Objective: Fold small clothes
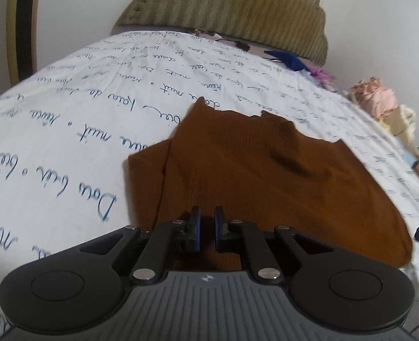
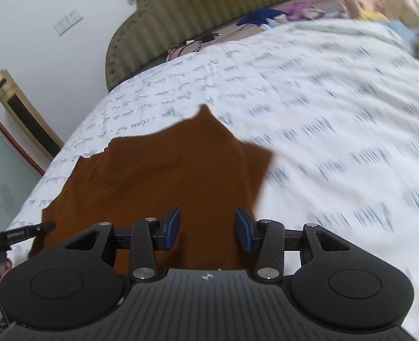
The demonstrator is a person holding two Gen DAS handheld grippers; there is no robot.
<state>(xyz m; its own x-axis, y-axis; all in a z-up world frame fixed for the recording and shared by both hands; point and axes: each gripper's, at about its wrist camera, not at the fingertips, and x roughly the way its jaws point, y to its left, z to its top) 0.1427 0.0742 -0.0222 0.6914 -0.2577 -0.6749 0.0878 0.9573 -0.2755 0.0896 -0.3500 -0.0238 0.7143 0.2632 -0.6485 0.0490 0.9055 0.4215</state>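
Cloth on cloth, matt plastic above

The brown garment is a fine-ribbed, matt knit; the bedsheet beneath is smooth white cotton-like cloth printed with blue script. The headboard is ribbed olive upholstery. The left gripper is matt black plastic with shiny metal pins.

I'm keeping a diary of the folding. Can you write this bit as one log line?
step: folding | cloth: brown, on bed | left hand-held gripper: shut on cloth | right hand-held gripper: opening, over cloth
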